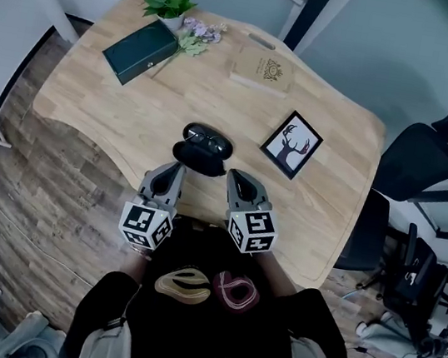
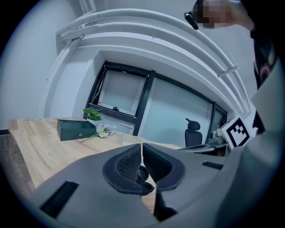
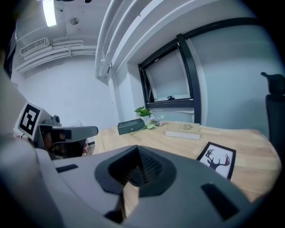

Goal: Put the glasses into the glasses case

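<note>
A black glasses case lies open on the wooden table, near its front edge. Dark-framed glasses rest in the case's far half. My left gripper sits just left of the case's near half. In the left gripper view the left gripper is shut to a thin slit, through which part of the dark case shows beyond. My right gripper is just right of the case. Its pads meet in the right gripper view, with nothing between them.
A dark green box, a small potted plant and a flower sprig stand at the far left. A tan book and a framed deer picture lie to the right. An office chair stands beyond the table's right edge.
</note>
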`<state>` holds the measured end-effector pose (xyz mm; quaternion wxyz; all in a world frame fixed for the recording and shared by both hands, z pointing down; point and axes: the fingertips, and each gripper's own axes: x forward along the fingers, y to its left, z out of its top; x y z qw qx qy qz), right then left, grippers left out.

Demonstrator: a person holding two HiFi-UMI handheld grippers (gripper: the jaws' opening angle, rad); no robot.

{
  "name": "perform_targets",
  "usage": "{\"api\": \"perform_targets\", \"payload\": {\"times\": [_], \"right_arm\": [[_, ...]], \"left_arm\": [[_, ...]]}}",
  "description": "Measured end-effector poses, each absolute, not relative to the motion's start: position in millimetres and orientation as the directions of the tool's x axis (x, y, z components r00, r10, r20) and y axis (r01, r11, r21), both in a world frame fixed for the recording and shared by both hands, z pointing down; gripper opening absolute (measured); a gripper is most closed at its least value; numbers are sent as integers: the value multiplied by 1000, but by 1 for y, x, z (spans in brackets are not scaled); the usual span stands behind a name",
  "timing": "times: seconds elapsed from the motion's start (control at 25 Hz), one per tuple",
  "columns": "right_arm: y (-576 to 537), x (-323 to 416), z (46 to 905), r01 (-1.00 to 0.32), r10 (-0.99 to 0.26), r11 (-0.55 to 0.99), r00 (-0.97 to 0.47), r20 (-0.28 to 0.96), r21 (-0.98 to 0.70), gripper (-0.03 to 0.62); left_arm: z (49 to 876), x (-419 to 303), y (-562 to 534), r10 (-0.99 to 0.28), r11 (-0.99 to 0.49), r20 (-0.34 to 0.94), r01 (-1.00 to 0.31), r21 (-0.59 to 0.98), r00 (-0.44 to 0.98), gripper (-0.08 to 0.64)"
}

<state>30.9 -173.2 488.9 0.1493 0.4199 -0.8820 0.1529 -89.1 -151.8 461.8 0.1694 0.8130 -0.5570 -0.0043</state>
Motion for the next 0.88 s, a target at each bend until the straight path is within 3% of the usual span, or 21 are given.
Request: {"api": "perform_targets", "payload": {"times": [0.88], "right_arm": [[-179, 33, 488, -788, -708, 611, -588, 392, -79, 9]], "left_arm": [[464, -80, -167, -900, -344, 172, -896, 281, 400, 25]]}}
